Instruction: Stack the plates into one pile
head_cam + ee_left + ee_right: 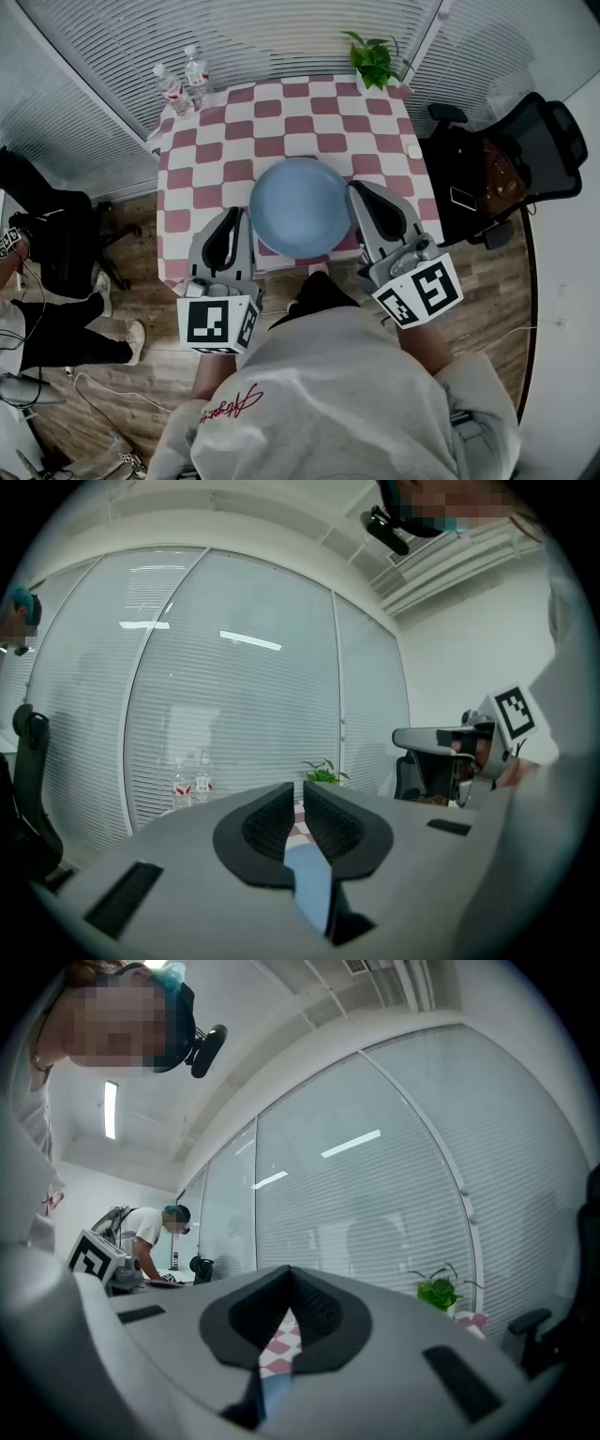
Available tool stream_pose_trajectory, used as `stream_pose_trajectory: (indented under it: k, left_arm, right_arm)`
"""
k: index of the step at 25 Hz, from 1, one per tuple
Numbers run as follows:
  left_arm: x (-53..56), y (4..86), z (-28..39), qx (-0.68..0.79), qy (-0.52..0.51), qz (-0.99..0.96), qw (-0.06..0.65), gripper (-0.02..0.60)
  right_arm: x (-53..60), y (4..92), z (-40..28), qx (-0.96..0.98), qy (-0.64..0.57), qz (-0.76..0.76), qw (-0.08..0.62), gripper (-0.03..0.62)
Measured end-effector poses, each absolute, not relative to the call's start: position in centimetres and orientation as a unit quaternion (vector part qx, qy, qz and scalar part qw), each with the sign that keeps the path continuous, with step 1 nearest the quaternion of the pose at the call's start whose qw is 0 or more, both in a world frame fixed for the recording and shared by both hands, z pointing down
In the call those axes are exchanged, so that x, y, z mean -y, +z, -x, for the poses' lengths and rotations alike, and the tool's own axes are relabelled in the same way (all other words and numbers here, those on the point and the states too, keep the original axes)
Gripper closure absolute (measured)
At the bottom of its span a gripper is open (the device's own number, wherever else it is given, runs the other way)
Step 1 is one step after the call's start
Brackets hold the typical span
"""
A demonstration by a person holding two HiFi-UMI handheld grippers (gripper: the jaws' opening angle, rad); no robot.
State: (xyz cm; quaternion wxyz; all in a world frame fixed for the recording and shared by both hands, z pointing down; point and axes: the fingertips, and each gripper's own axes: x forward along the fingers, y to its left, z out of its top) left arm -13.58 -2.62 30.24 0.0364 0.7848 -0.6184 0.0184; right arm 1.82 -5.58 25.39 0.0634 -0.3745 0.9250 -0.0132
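Note:
A round blue plate is held over the near edge of the pink-and-white checkered table. My left gripper is shut on the plate's left rim and my right gripper is shut on its right rim. In the left gripper view a sliver of the blue plate shows between the nearly touching pads of the left gripper. The right gripper view shows the right gripper closed, with a thin blue strip of the plate low between its jaws. No other plate is visible.
Two water bottles stand at the table's far left corner and a potted plant at the far right. A small white object lies near the right edge. A black chair with a bag is at the right; a seated person at the left.

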Motion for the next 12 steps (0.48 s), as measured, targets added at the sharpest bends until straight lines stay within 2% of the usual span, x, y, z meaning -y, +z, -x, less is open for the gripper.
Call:
stream_pose_trajectory:
  k: [12]
  left_arm:
    - [2.1,29.9,13.1,0.611,0.018,-0.791,0.032,0.538]
  right_arm:
    - [4.5,25.4,-1.6,-0.924,0.033,0.378,0.039,0.585]
